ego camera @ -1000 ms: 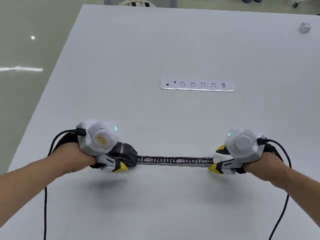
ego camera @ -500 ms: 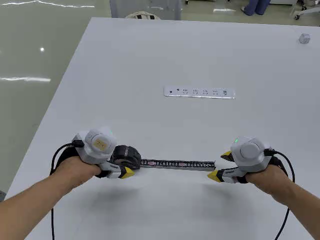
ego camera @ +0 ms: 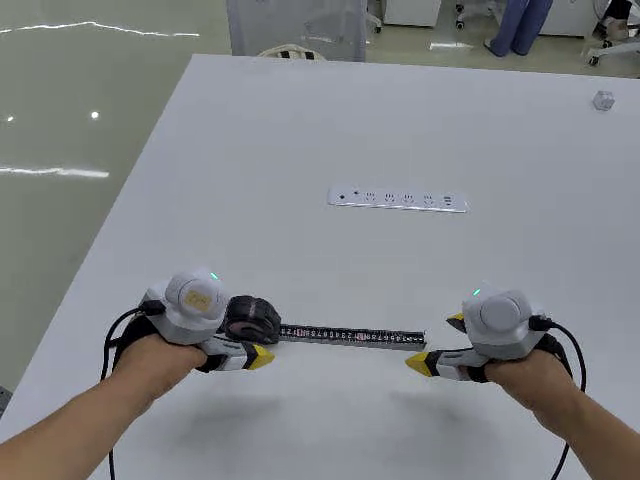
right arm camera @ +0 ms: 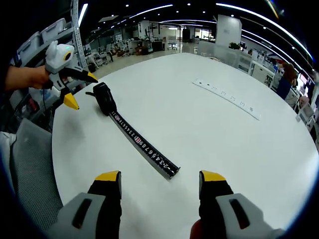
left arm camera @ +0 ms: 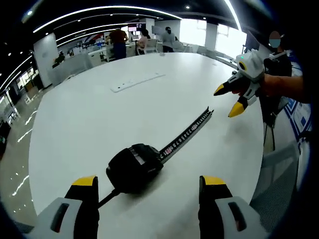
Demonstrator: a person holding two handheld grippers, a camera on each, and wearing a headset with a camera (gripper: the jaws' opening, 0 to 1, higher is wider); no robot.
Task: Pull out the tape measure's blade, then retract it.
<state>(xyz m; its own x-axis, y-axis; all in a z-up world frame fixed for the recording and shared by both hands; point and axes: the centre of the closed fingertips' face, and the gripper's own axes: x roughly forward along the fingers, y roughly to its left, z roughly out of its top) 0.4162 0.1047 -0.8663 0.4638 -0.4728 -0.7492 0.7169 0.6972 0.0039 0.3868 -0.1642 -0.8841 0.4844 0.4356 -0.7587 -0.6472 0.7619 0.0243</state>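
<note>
Blade (ego camera: 350, 335) out, free on bench (ego camera: 400, 120). Left tool (left arm camera: 149, 180) and right tool (right arm camera: 161, 175) open, empty. Next, retract: clamp case (left arm camera: 133, 167) just ahead of left jaws.

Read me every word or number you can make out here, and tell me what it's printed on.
"2 3 4 5 6 7 8 9": digits on the tape measure blade, starting near the case; digits farther along are too small to read.
Markings on the power strip: too small to read.
Top of the case: no label sharp enough to read.
</note>
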